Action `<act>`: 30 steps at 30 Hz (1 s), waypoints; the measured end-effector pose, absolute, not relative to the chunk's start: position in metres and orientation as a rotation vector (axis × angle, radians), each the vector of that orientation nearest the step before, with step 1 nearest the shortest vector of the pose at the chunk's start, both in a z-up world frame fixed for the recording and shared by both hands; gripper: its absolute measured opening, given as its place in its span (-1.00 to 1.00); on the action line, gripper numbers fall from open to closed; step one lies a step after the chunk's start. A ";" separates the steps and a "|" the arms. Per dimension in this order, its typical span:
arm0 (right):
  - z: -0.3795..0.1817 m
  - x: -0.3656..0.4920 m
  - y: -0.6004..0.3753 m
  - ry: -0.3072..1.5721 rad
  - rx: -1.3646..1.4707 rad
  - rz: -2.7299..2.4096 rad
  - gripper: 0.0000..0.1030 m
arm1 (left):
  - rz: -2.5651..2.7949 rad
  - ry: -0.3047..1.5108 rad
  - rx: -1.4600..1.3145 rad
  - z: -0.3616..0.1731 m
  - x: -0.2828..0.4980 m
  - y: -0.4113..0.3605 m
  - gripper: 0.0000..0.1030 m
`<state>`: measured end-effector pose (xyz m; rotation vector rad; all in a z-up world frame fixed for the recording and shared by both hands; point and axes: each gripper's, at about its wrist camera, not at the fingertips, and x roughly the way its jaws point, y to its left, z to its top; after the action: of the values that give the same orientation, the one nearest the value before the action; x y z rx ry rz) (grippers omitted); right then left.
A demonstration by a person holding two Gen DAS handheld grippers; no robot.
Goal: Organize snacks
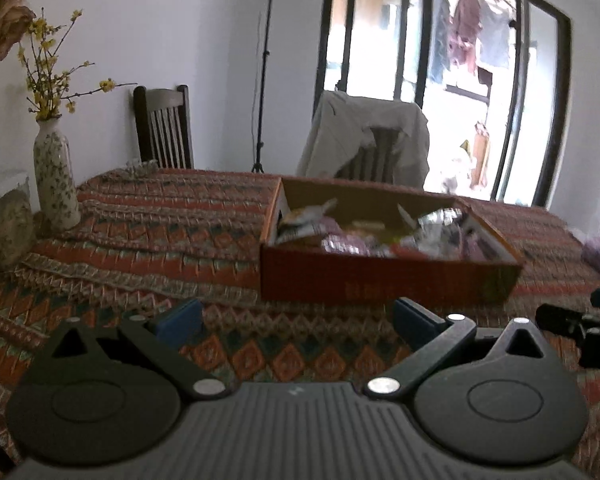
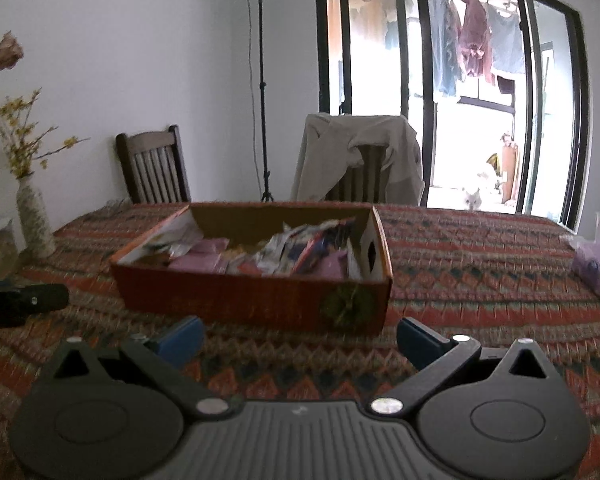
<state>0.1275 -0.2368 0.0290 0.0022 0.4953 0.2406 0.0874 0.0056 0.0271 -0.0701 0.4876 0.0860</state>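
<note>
**Q:** Grippers doing anything?

**Me:** Left gripper (image 1: 298, 320) and right gripper (image 2: 300, 338) are both hanging wide apart, gripping nothing. I'm seeing snacks (image 2: 284, 254) piled in the orange cardboard box (image 2: 236, 300), sitting on the patterned tablecloth (image 2: 480, 264).

Snacks (image 2: 284, 252) lie in a box (image 2: 252, 304) on the tabletop (image 2: 480, 280); a vase (image 2: 34, 220) stands left, chairs (image 2: 152, 168) behind.

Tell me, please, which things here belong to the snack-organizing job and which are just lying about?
Belong to the job:
cardboard box
snack packets inside it
left gripper, open
right gripper, open

Lying about:
flower vase
purple bag
draped chair
lamp stand
</note>
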 end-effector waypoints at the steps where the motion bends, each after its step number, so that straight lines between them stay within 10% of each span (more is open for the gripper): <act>1: 0.028 0.124 -0.238 0.503 0.003 0.241 1.00 | 0.086 0.491 -0.052 0.024 0.083 0.004 1.00; 30: 0.001 0.091 -0.247 0.606 0.030 0.227 1.00 | 0.028 0.561 -0.059 -0.005 0.048 0.001 1.00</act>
<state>0.0914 -0.2470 0.0007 0.0300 0.6062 0.2272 0.0483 0.0015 -0.0048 -0.0585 0.5613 0.0284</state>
